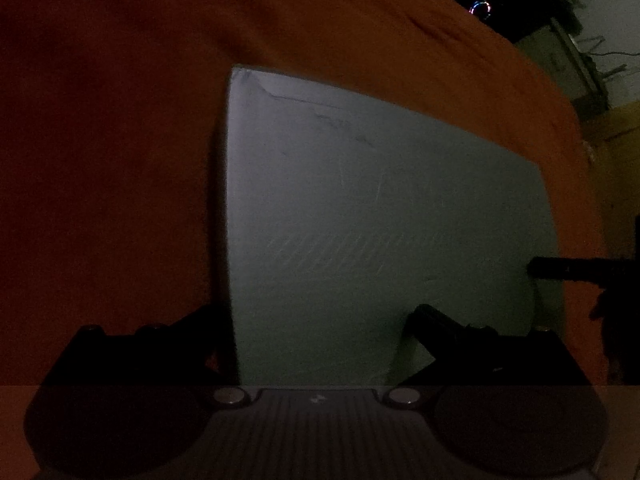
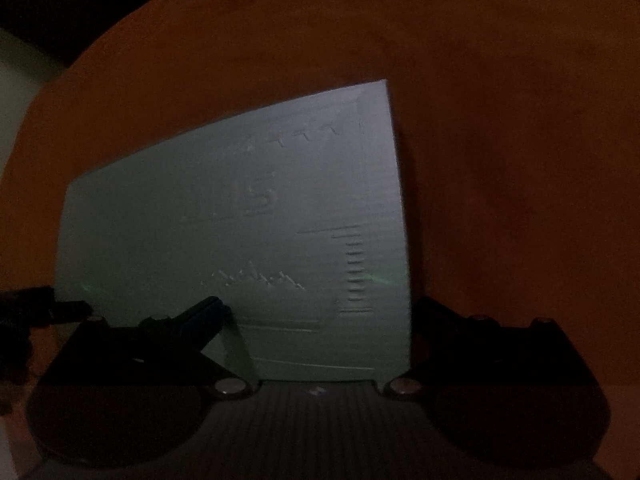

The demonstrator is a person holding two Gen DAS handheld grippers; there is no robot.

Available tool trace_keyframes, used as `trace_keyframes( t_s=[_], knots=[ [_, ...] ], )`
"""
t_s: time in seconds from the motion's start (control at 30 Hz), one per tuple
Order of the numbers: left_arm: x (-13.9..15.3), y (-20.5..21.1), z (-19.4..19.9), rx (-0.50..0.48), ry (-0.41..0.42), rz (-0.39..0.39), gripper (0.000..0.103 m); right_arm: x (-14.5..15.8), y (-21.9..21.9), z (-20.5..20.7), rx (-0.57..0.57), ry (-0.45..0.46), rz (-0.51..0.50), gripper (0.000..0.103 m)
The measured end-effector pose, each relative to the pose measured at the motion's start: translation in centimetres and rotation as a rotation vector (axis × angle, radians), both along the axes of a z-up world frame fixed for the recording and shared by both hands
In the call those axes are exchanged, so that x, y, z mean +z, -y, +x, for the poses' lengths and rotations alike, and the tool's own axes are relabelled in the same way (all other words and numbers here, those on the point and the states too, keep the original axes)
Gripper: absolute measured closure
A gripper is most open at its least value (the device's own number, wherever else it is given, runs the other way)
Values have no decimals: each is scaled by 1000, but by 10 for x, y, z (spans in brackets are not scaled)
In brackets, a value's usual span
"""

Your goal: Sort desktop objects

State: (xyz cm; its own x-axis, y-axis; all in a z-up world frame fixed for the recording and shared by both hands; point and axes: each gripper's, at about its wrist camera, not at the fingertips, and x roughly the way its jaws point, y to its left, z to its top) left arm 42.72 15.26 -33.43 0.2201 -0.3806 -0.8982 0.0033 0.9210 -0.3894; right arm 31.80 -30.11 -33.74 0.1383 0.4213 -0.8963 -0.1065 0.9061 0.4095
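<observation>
1. Both views are very dark; an orange cloth (image 1: pixel 120 140) covers the tabletop and fills most of each frame.
2. A flat pale grey box (image 1: pixel 360 220) lies on the cloth, seen from opposite ends by the two cameras.
3. The left hand-held gripper (image 1: pixel 316 328) has its fingers spread to either side of the box's near end. One dark finger (image 1: pixel 436 320) overlaps the box face, the other sits at its left edge. Whether they press on it cannot be told.
4. In the right wrist view the box (image 2: pixel 248 220) shows faint embossed marks and a ladder-like row of short lines.
5. The right hand-held gripper (image 2: pixel 320 320) likewise straddles the box's near end, one finger (image 2: pixel 208 312) over the face, the other just beside the right edge; actual contact is unclear.
6. The other gripper's dark tip (image 1: pixel 560 270) shows at the box's far edge.
</observation>
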Motion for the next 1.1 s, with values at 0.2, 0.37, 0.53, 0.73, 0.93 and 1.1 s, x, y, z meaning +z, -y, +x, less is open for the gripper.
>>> trace_keyframes(
  t_s=[0.2, 0.37, 0.53, 0.73, 0.93, 1.1],
  knots=[
    [-4, 4, 1, -33, -14, -11, 0, -1, 0, -5, -33, -60, 46, 0],
    [-7, 9, 14, -37, -21, -6, 0, -2, -2, 1, -37, -70, 51, 0],
    [-3, 22, 11, -45, -17, 21, 0, 9, -1, 7, -52, -110, 43, 0],
    [11, 4, 12, -29, -14, 22, 0, 24, 11, 13, -73, -90, 96, 0],
    [21, 10, 13, -11, -7, 18, 0, 46, 18, 18, -93, -29, 100, 0],
    [33, 9, 9, -6, 23, 29, 0, 57, 18, 14, -90, -11, 101, 0]
  ],
)
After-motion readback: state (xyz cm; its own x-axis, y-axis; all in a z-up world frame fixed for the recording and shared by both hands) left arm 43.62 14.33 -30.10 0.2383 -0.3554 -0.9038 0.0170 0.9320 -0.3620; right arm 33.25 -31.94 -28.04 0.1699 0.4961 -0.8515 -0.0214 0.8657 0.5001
